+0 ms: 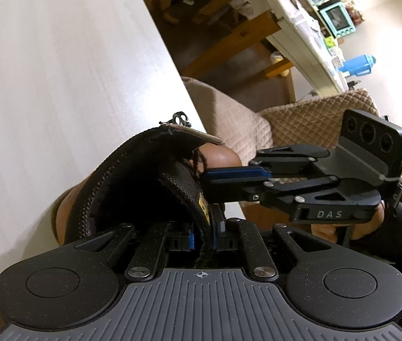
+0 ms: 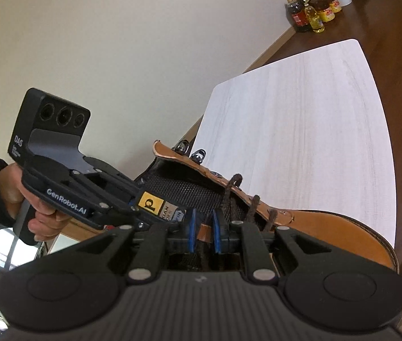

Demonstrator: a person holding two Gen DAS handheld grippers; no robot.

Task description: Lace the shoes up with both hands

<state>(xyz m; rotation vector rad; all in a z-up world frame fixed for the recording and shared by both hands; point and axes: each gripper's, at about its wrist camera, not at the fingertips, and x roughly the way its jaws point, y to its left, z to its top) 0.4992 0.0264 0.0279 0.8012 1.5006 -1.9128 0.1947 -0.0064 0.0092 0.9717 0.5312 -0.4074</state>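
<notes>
Mounted on each gripper, looking forward and down along the fingers, very near the boot (image 2: pixel 300 227). Facing each other across it; sharing boot (image 1: pixel 133 176) and white table (image 2: pixel 300 113).

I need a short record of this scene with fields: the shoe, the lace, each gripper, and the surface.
shoe: tan leather boot, black mesh lining, on its side at the table edge
lace: dark brown lace, threaded through the lower eyelets only; upper metal hooks bare
left gripper: left gripper shut on the boot tongue
right gripper: right gripper closed around the lace and a tan strip; which one the pads press, I cannot tell
surface: white wood-grain table
</notes>
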